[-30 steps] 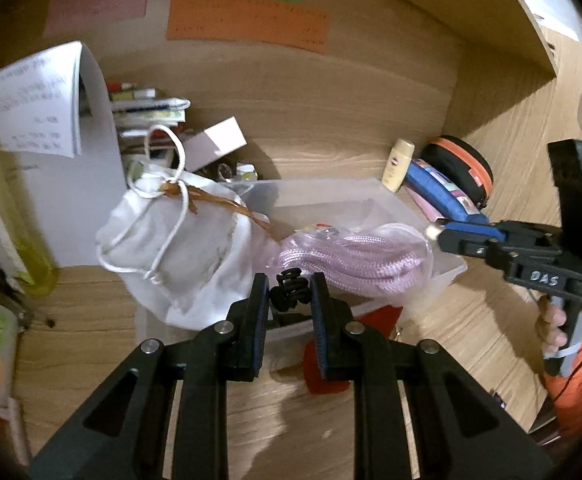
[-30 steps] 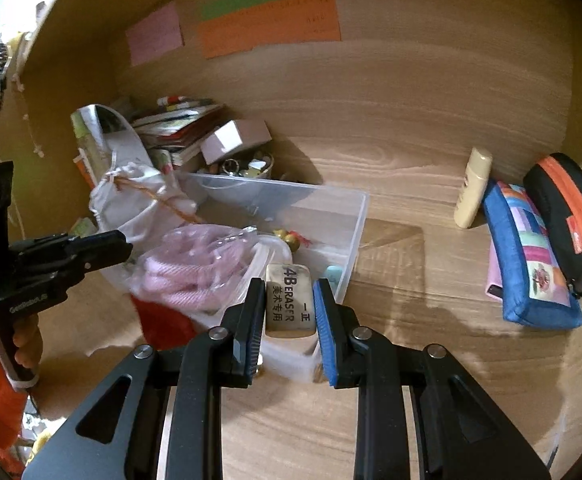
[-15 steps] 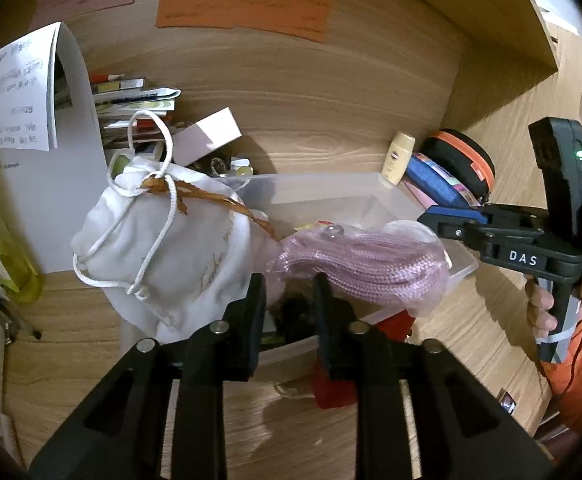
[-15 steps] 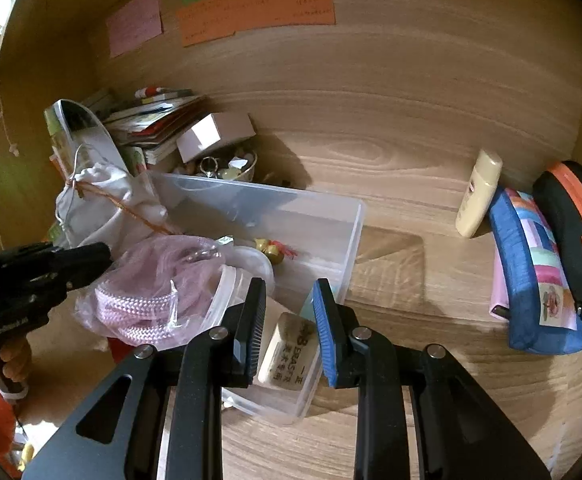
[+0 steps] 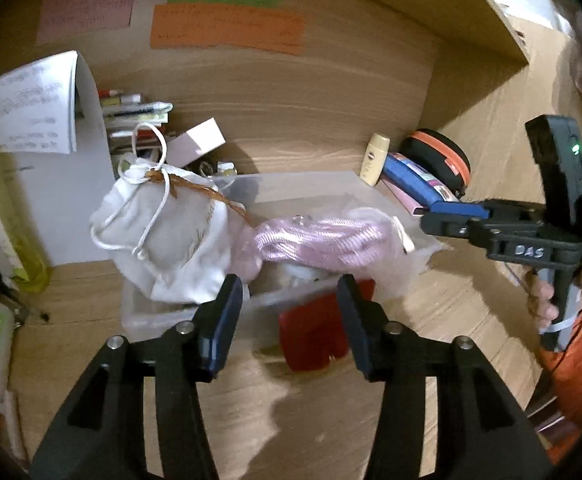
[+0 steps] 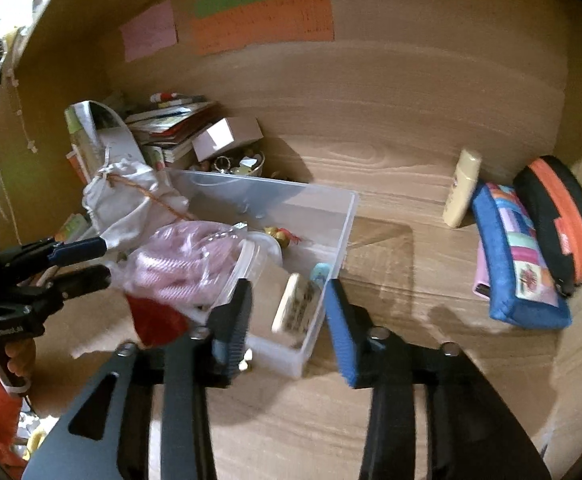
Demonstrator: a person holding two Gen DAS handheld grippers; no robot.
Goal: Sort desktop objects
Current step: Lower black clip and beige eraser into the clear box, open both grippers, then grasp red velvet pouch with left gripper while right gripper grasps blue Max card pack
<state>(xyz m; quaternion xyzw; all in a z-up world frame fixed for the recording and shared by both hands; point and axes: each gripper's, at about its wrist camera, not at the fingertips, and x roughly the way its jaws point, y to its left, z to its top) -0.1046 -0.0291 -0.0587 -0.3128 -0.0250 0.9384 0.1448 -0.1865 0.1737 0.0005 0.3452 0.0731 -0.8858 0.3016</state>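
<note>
A clear plastic bin [image 6: 331, 216] stands on the wooden desk. In it lie a white drawstring pouch [image 5: 163, 236], a bag of pink cord [image 5: 323, 240], and a cream eraser [image 6: 297, 308] leaning against the bin's near corner. My left gripper [image 5: 289, 308] is open and empty, just in front of the bin's near wall. My right gripper [image 6: 287, 312] is open, its jaws either side of the bin's near corner, apart from the eraser. It also shows in the left wrist view [image 5: 447, 216].
A red object [image 5: 319, 332] lies on the desk against the bin. A cream bottle [image 6: 461, 188], a blue pencil case [image 6: 515, 260] and a black-and-orange case [image 6: 559, 216] sit at the right. Books, a small box [image 6: 227, 136] and papers crowd the back left.
My left gripper opened and let go of the small black clip. My right gripper opened and dropped the eraser into the bin. Both have drawn back slightly.
</note>
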